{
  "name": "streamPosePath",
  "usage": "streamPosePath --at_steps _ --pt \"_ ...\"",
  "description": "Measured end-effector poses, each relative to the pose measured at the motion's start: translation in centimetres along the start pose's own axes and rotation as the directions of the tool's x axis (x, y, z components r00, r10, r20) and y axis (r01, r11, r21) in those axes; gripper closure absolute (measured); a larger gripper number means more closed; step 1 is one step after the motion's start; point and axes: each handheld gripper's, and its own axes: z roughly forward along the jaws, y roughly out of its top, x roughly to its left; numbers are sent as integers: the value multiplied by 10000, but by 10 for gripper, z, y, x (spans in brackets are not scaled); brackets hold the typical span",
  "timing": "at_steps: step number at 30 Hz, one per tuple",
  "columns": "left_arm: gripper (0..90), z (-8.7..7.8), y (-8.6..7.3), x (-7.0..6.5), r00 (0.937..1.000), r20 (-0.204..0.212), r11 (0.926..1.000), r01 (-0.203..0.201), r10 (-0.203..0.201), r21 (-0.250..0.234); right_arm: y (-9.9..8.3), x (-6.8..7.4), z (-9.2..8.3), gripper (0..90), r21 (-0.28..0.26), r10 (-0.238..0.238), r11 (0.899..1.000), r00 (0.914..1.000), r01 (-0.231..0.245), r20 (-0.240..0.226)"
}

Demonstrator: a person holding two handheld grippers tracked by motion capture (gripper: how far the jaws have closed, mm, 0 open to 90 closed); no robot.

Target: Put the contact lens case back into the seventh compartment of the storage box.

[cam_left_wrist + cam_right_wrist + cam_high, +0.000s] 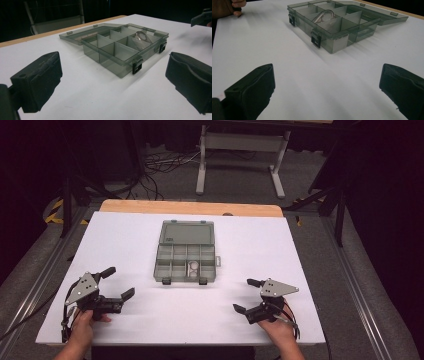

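I hold both tongs low in the frame, the left gripper (118, 282) at lower left and the right gripper (247, 295) at lower right, each with jaws spread and pinching nothing. The organizer box (186, 260) lies open at the centre, with a metal ring (193, 267) in one lower compartment. I judge no step is begun; the next move calls for reaching to the box.

You've got a white table (150, 310) w/ a wooden edge strip (190, 208) at the far side. Beyond it, grey floor (240, 182) w/ loose cables (162, 162) and a white metal frame (240, 142).
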Motion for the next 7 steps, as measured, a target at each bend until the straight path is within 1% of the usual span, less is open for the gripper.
streamPosePath --at_steps 1,7 --pt "16 0 0 0 10000 -23 10000 -66 66 3 0 0 0 10 0 -5 10000 10000 5 9" --pt "16 1 -1 1 10000 -45 10000 -53 53 29 0 0 -1 10 -34 -37 10000 10000 37 35"
